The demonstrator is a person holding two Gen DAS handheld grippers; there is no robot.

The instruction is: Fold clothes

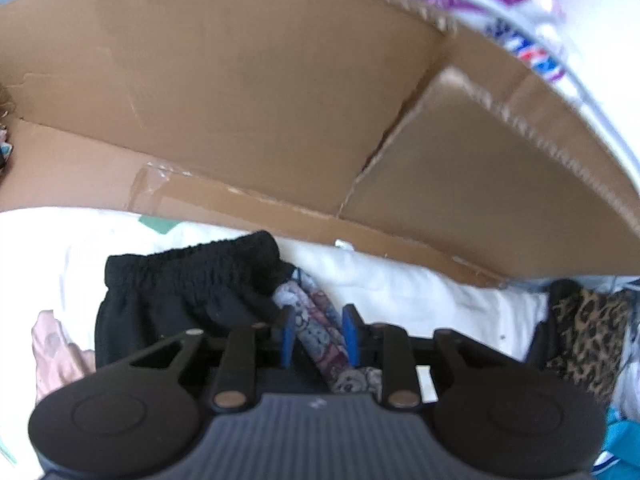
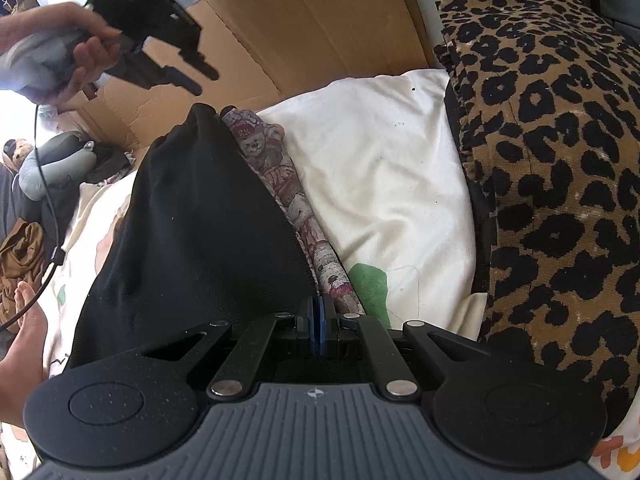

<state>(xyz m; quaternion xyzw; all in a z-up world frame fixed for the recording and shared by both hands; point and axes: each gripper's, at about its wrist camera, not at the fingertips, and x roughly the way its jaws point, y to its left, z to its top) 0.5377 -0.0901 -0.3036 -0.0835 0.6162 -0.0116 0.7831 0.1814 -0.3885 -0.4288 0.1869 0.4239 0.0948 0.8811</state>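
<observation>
A black garment (image 1: pixel 180 292) (image 2: pixel 192 220) with an elastic waistband lies on white bedding (image 1: pixel 400 292) (image 2: pixel 380 168). A teddy-bear print cloth (image 1: pixel 320 312) (image 2: pixel 280 176) runs along its right edge. My left gripper (image 1: pixel 319 332) is open, its blue pads standing apart on either side of the print cloth without pressing it. In the right wrist view a hand (image 2: pixel 80 52) holds the left gripper (image 2: pixel 202 82) in the air above the garment's far end. My right gripper (image 2: pixel 319 320) is shut at the garment's near edge, where the black fabric runs in between its pads.
A flattened cardboard box (image 1: pixel 240 100) (image 2: pixel 320 20) stands behind the bedding. Leopard-print fabric (image 2: pixel 552 160) (image 1: pixel 588 332) is piled on the right. Pink cloth (image 1: pixel 52 348) lies left of the garment. A bare foot (image 2: pixel 20 320), a cable and other clothes sit at the left.
</observation>
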